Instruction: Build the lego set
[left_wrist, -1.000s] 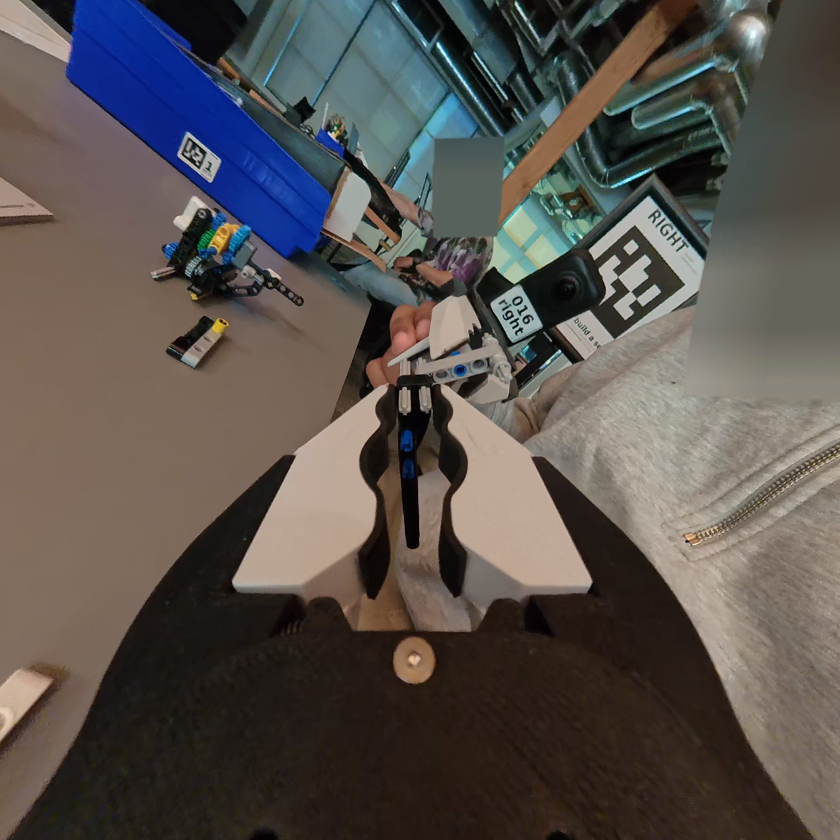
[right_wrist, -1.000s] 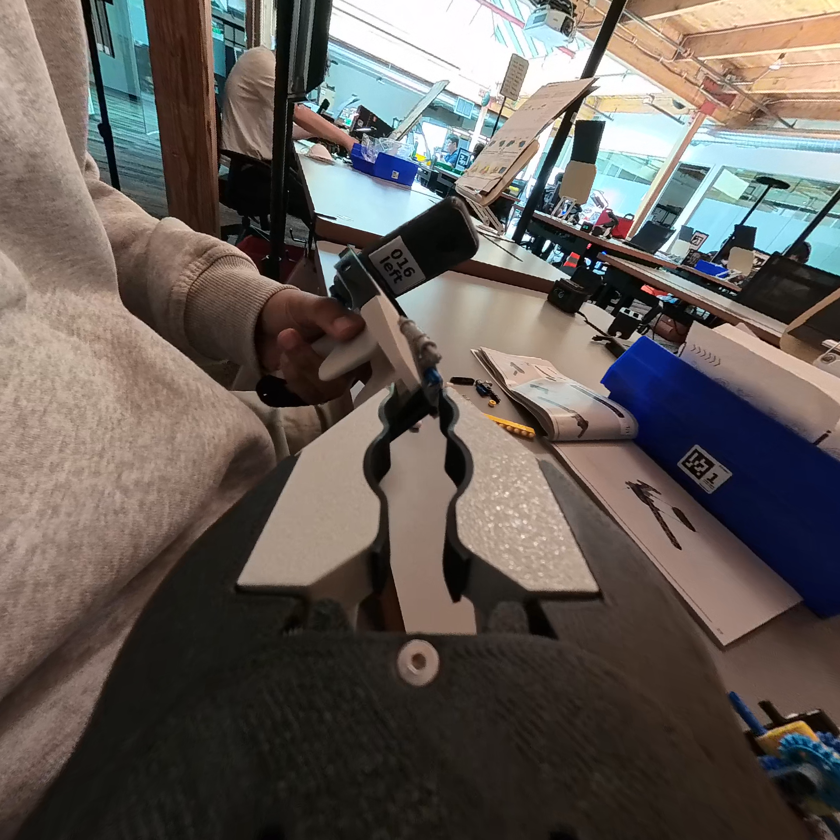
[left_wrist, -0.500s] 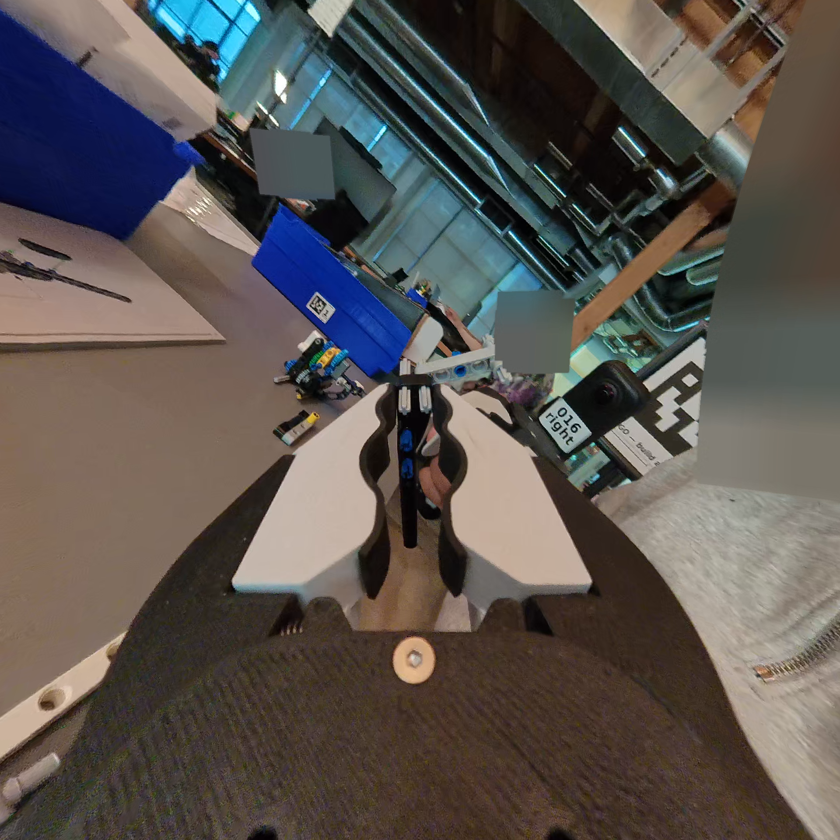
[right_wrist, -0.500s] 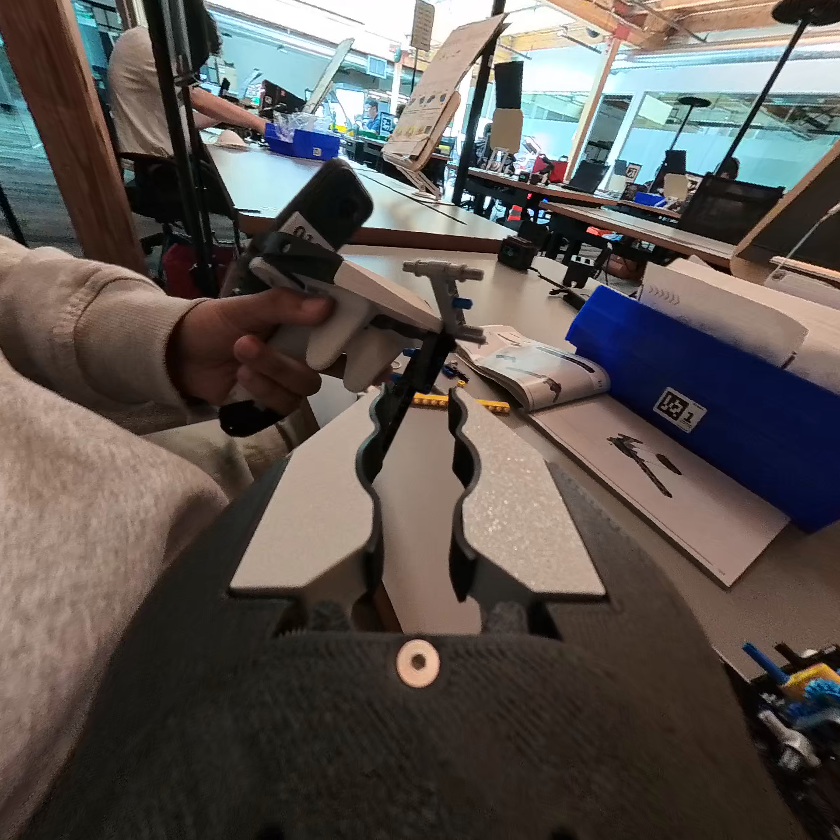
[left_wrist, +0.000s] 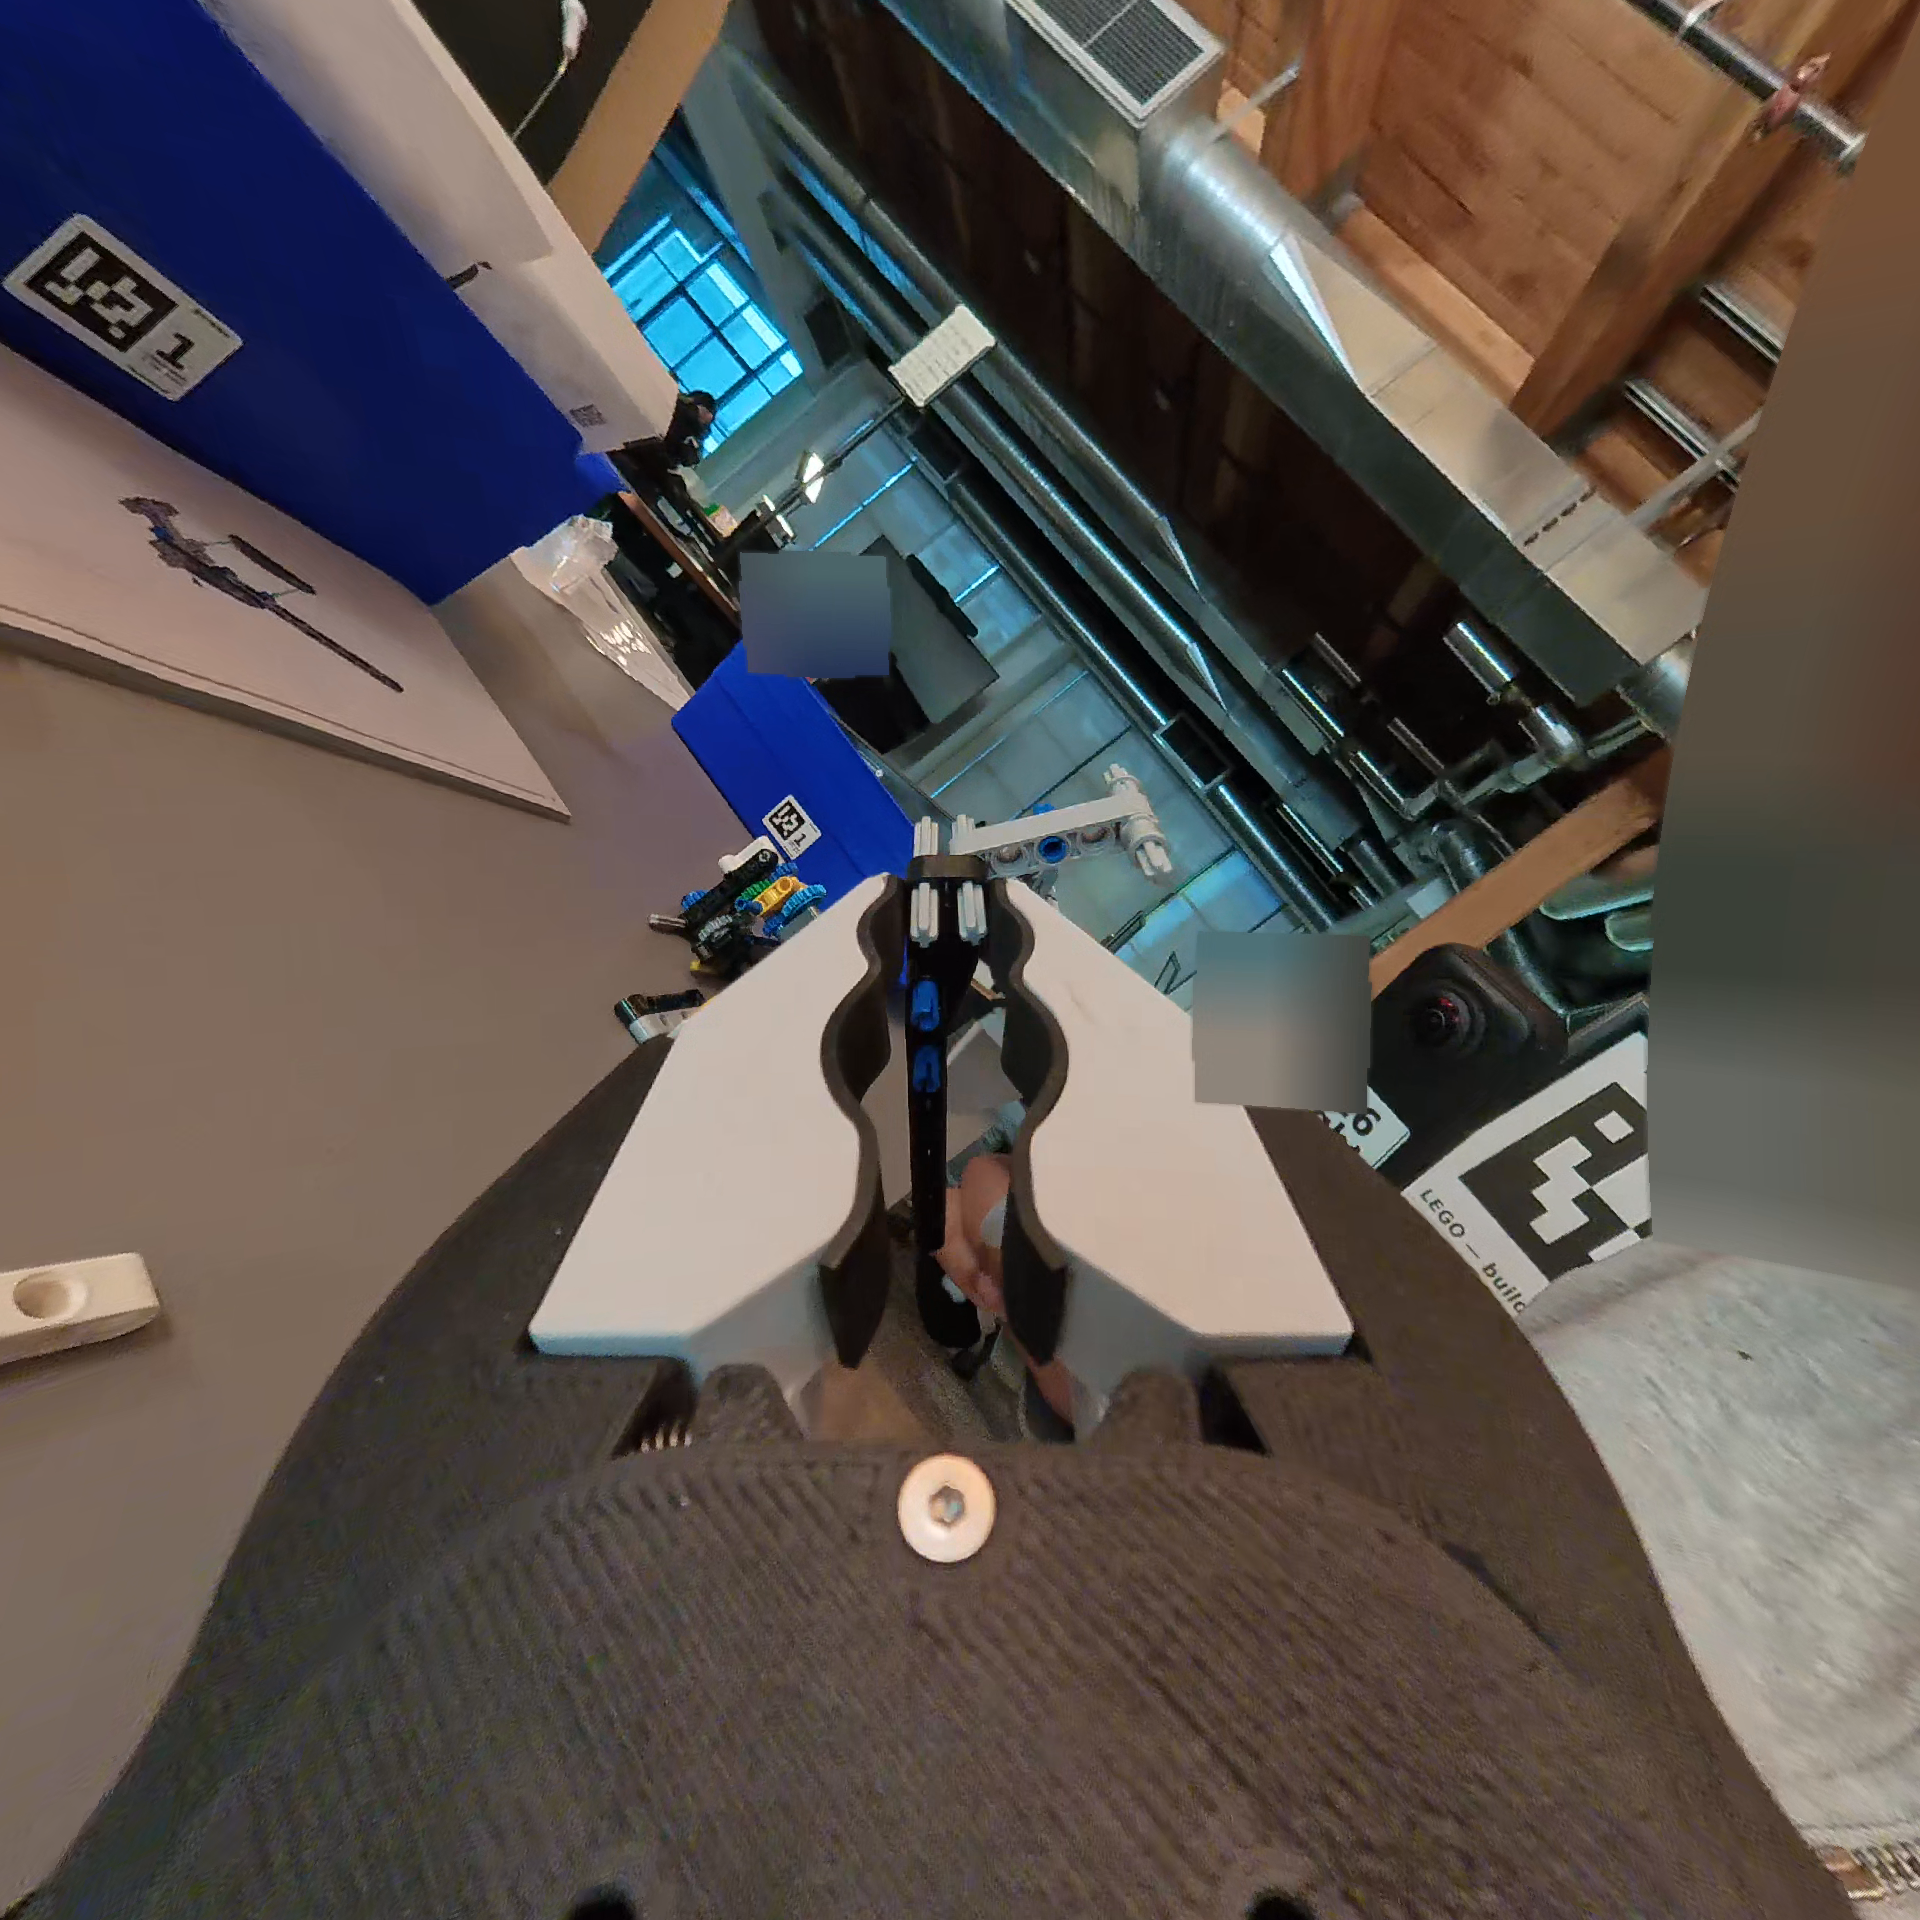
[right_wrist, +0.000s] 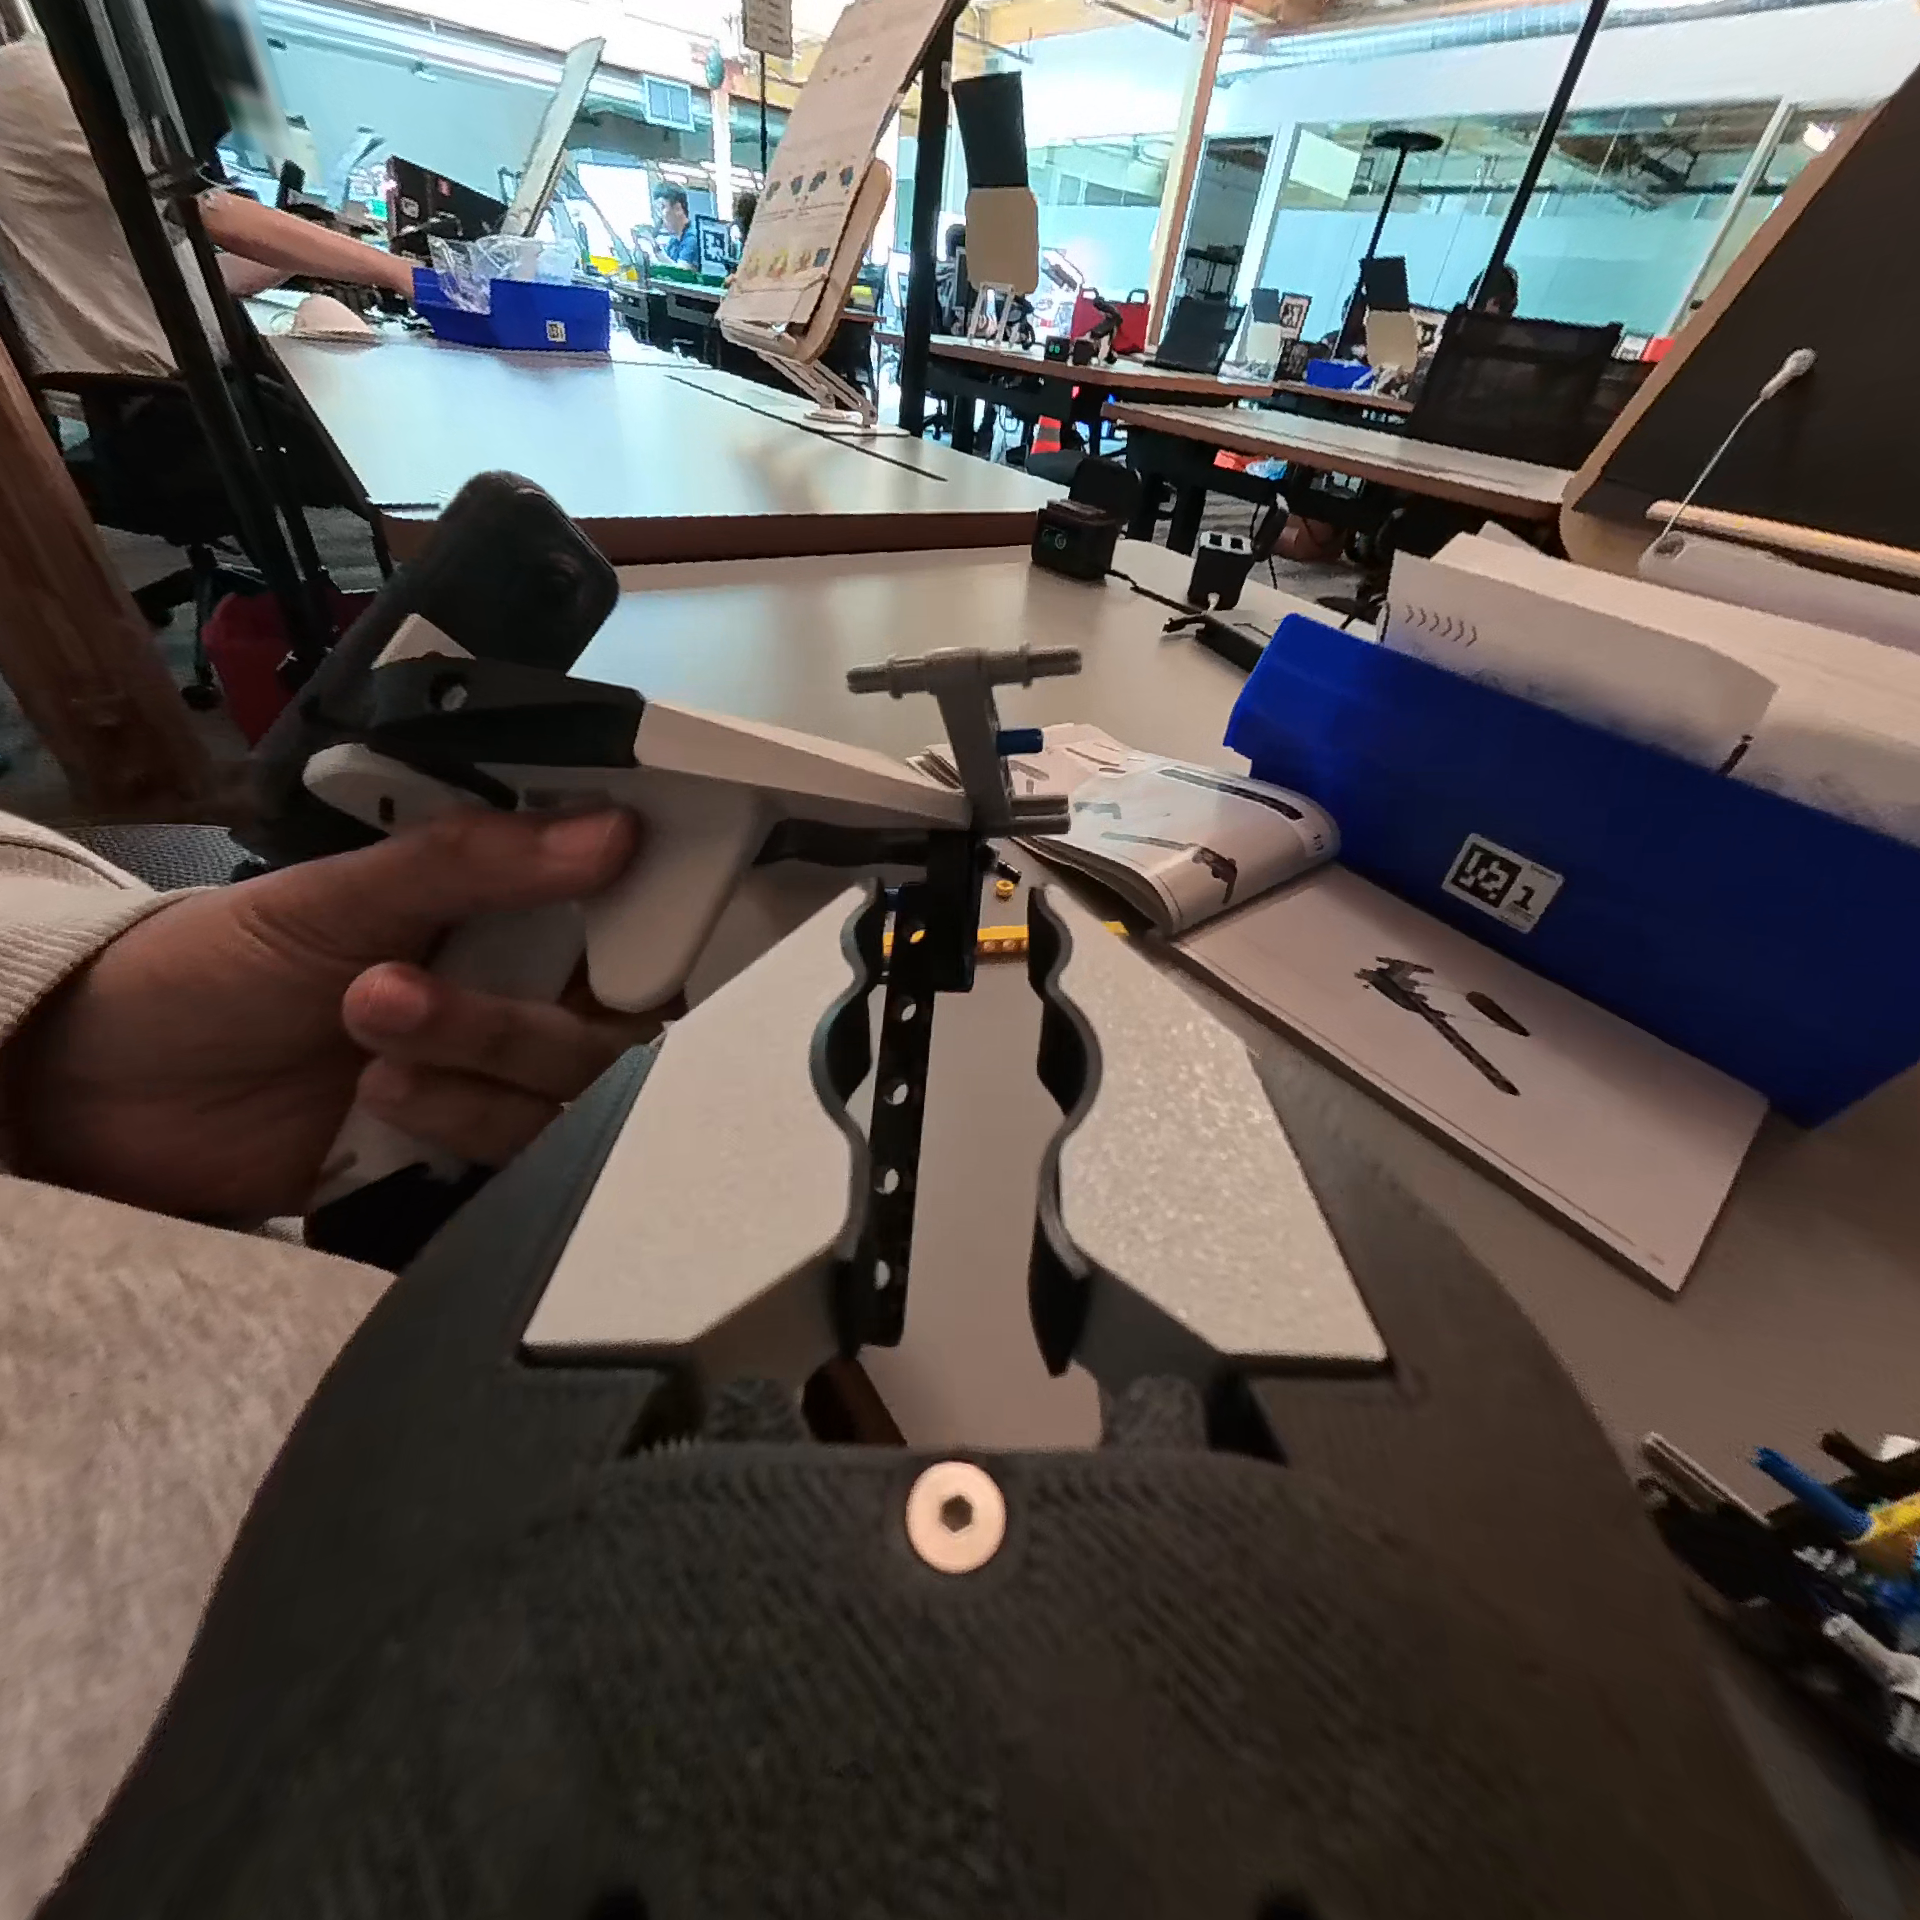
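Left gripper (left_wrist: 943, 914) clenched on long black perforated lego beam (left_wrist: 925, 1101) topped by grey T-shaped piece (left_wrist: 1049, 840); right gripper (right_wrist: 951, 914) released, straddling beam above grey table (right_wrist: 727, 623).

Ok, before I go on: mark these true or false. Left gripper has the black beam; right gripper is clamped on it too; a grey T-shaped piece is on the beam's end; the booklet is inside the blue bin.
1. The left gripper is shut on the black beam. True.
2. The right gripper is clamped on the beam too. False: its jaws stand open; the beam only runs between them, ungripped.
3. A grey T-shaped piece sits on the beam's end. True.
4. The booklet is inside the blue bin. False: it lies open on the table beside the bin.
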